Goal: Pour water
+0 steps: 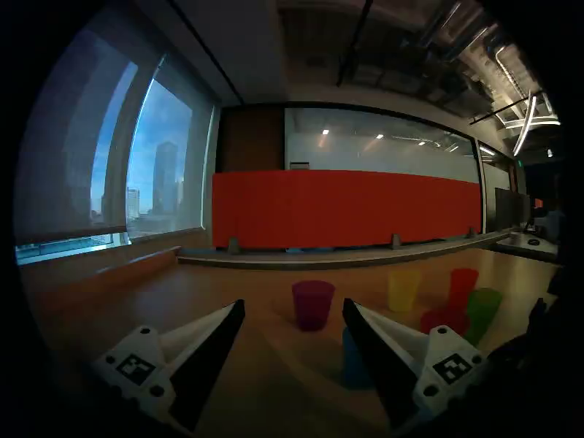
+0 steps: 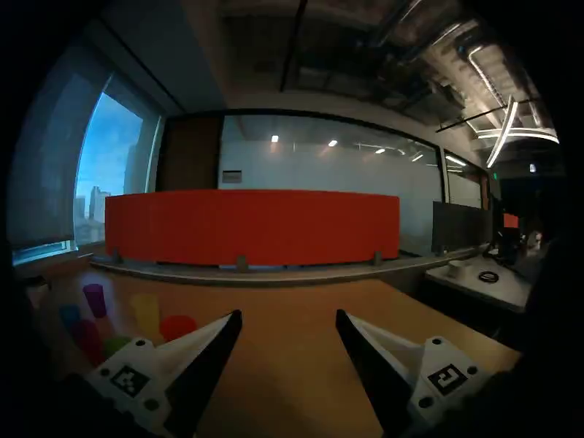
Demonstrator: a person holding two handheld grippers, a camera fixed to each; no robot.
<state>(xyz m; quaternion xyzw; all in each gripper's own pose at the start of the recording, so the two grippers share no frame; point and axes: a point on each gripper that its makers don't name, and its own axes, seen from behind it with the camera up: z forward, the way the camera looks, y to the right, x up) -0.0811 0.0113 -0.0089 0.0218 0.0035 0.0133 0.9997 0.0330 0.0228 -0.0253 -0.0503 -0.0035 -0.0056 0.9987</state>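
Got the left tongs [image 1: 292,302] gaping wide and empty, held low and level over the wooden worktop [image 1: 277,394], blue plastic cup [image 1: 352,361] right beside one finger, translucent purple plastic cup [image 1: 313,304] just beyond. Same deal with the right tongs [image 2: 288,314], wide, empty, well apart from the cups. Guessing light, thin-walled and squashy, so pinch gently mid-wall, never the rim.

An open-plan office: a long wooden desk [image 2: 306,306] runs up to a red partition screen [image 1: 343,208], with a glass-walled room [image 1: 379,142] behind it and a neighbouring desk [image 2: 482,281] carrying a dark monitor [image 2: 460,226]. Strip lights [image 2: 504,131] hang under exposed ceiling ducts, and a big window [image 1: 157,175] looks onto city towers.
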